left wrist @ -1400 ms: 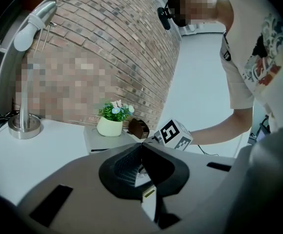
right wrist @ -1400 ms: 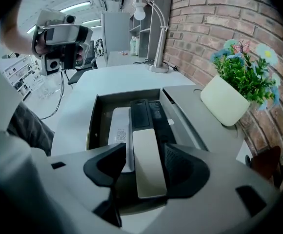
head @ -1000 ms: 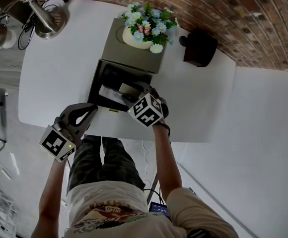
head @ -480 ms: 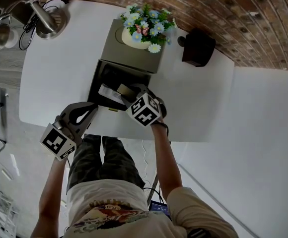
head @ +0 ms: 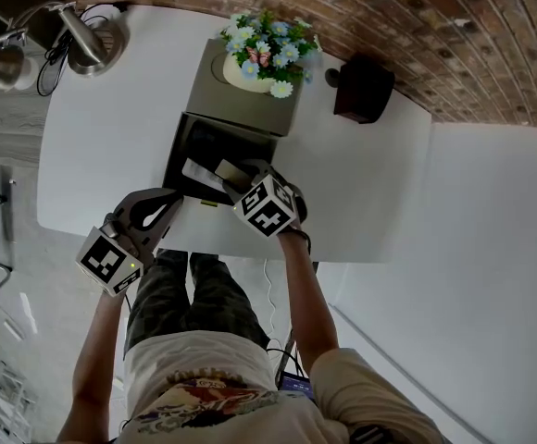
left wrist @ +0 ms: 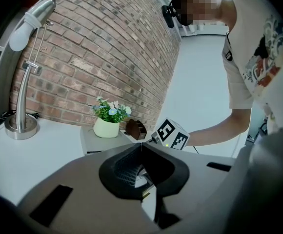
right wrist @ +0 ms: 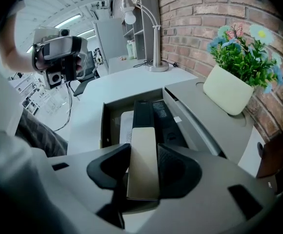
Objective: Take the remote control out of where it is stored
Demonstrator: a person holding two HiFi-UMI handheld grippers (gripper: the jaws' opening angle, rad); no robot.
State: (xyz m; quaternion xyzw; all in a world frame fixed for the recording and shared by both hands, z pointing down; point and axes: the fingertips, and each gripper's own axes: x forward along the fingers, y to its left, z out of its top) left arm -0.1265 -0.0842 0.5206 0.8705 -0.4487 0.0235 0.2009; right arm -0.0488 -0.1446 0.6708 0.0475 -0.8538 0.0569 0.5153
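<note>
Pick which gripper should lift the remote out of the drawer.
Right. The right gripper has just been closing its jaws on the remote at the open drawer; the left gripper is shut, empty, outside it.

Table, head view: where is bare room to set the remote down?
Bare: between lamp base and drawer unit; right of drawer unit, before dark holder. Crowded: open drawer, where the right gripper has just closed on the remote.

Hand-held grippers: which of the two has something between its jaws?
The right hand-held gripper: its jaws have just been closing and grip the pale beige remote control at the open drawer. The left hand-held gripper is shut on nothing.
</note>
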